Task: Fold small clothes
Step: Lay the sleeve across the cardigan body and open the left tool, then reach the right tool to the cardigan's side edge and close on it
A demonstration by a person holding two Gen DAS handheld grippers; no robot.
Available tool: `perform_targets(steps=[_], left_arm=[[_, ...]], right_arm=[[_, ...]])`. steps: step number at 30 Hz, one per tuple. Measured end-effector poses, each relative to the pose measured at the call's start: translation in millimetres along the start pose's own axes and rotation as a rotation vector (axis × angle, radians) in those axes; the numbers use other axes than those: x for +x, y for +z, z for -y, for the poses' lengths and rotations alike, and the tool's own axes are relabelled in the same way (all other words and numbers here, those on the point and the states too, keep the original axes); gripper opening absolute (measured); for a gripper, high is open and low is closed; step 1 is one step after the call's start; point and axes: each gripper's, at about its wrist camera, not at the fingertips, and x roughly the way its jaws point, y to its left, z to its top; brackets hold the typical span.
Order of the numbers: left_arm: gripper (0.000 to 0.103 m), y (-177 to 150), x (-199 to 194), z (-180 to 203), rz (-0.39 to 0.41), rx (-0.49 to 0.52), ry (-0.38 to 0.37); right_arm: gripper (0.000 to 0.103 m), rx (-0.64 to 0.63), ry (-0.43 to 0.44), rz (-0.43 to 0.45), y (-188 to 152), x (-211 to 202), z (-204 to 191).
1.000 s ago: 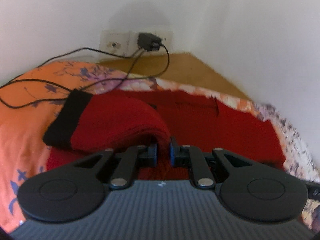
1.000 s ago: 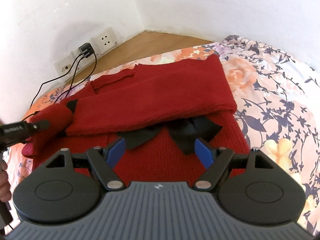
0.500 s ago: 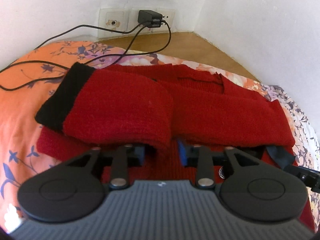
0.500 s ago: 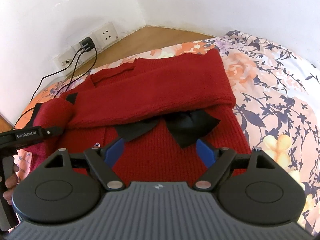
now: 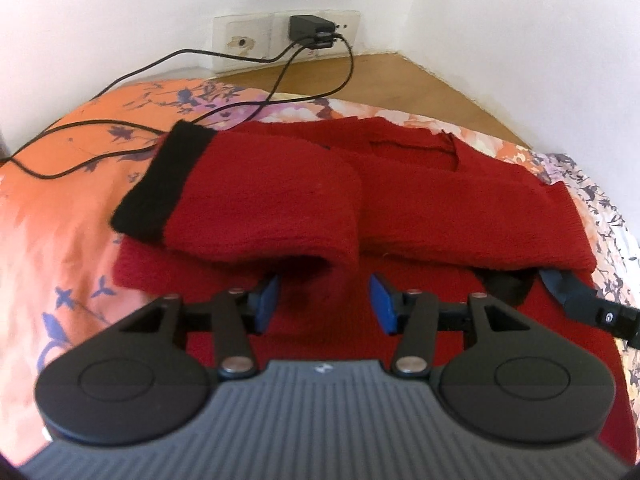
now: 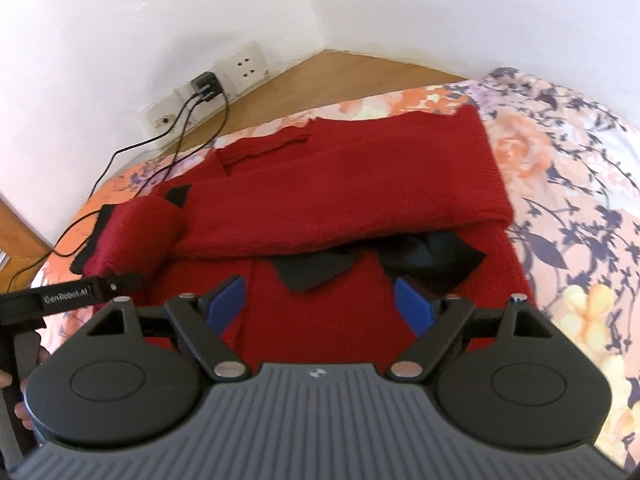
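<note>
On the floral bedspread (image 6: 560, 184), near its wall-side edge: one red sweater (image 6: 360, 184), sleeves folded across. Left gripper (image 5: 323, 304) and right gripper (image 6: 320, 300): both spread wide, empty, over the sweater's lower part.

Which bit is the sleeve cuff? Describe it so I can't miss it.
Find the red sweater spread on the floral bedspread. Its near sleeve lies folded across the body, ahead of the open left tool. The cuff is that sleeve's black end band.

Both wrist views look down, close — toward the room corner. They share the red sweater (image 5: 460, 200) and wall sockets (image 6: 240, 68).
</note>
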Motion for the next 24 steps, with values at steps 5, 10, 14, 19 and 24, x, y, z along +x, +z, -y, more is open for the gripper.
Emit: perform_targets(steps=[5,10,14,19,24], left_arm=[[0.052,-4,-6,-13,-0.017,-0.047,-0.003],[0.052,-8,-15,-23,-0.014,-0.068,0.026],[0.052,-9,-23,-33,-0.001,-0.102,0.043],[0.052,-10,-28,-45,0.003,-0.129,0.089],[0.052,-14,-29,-60,-0.004,-0.161,0.126]], right_arm=[[0.088,-0.042,0.052,-0.017,9,6,-19],[0.088,-0.071,0.104,-0.055,20,19,-36],[0.088,-0.083,0.167,-0.104,30,35,-54],[0.088,-0.102,0.224,-0.156,39,54,-81],[0.089,-0.131,0.272,-0.195,38,69,-113]])
